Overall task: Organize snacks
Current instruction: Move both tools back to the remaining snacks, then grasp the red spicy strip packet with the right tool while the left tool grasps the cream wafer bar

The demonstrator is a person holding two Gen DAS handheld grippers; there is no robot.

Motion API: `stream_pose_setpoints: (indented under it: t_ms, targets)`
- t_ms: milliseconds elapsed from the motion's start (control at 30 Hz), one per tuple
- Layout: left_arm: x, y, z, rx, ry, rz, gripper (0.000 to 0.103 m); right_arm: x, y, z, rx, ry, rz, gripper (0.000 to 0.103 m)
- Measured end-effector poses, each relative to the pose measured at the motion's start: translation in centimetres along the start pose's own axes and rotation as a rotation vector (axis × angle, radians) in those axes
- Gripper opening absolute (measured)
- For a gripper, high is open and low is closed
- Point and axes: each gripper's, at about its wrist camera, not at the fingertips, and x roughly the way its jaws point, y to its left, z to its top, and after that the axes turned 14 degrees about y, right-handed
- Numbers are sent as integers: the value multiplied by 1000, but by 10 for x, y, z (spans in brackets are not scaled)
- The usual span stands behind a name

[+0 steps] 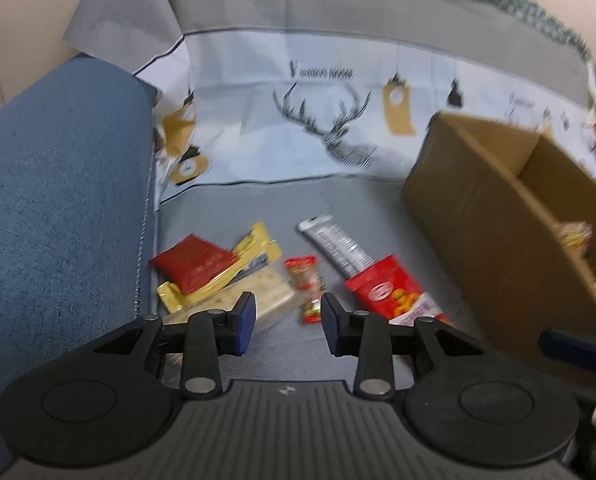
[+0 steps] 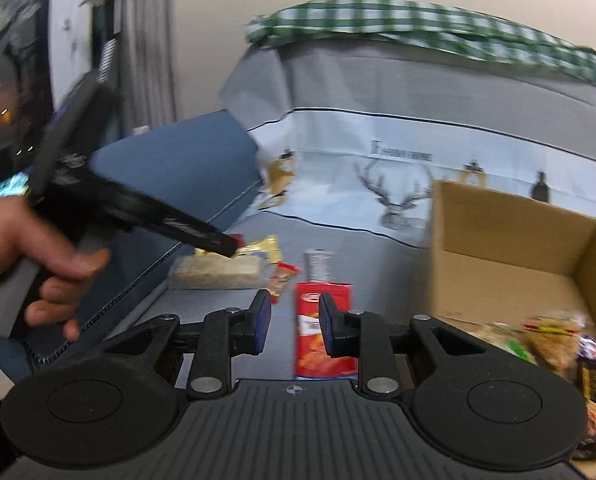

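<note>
The snacks lie loose on the grey cloth, left of the box, which already holds some; both the left gripper and right gripper hang part-spread, pinching nothing; best lower squarely over one packet, then close.

Snack packets lie hemmed between blue armrest and cardboard box; grey cloth beyond lies bare.
</note>
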Motion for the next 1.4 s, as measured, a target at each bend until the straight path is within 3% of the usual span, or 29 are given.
stream_pose_setpoints:
  t_ms: [67,133,267,300,333,433,633,800,967,1100,1200,1267,1333,1400]
  targets:
    - [7,-1,2,13,7,42,51,13,8,-4,-29,16,13,34]
    - [13,2,4,2,14,78,64,28,17,-9,-71,30,-9,45]
    - [28,4,13,-4,46,110,73,54,25,-7,-100,78,-53,56]
    - [33,3,14,5,59,119,75,59,27,-6,-107,79,-67,70]
    - [37,1,16,14,69,127,77,66,28,-5,-112,92,-80,78]
    - [48,-2,20,40,84,149,80,89,28,-1,-89,153,-87,78]
    - [64,3,20,41,123,150,80,117,23,8,-31,196,-187,85]
    - [60,4,19,29,137,88,80,135,9,11,23,258,-185,83]
    - [45,3,19,16,133,-66,69,137,-5,13,161,304,-65,78]
    - [58,-3,17,48,171,35,72,131,-1,15,167,298,-39,59]
    - [66,-9,14,79,206,50,71,127,0,14,175,294,-32,55]
    - [68,-9,12,74,225,38,61,126,0,14,171,291,-30,53]
    - [68,-5,10,49,236,12,42,124,-1,14,171,285,-24,50]
    - [63,0,8,11,243,-8,40,122,-3,14,174,281,-15,48]
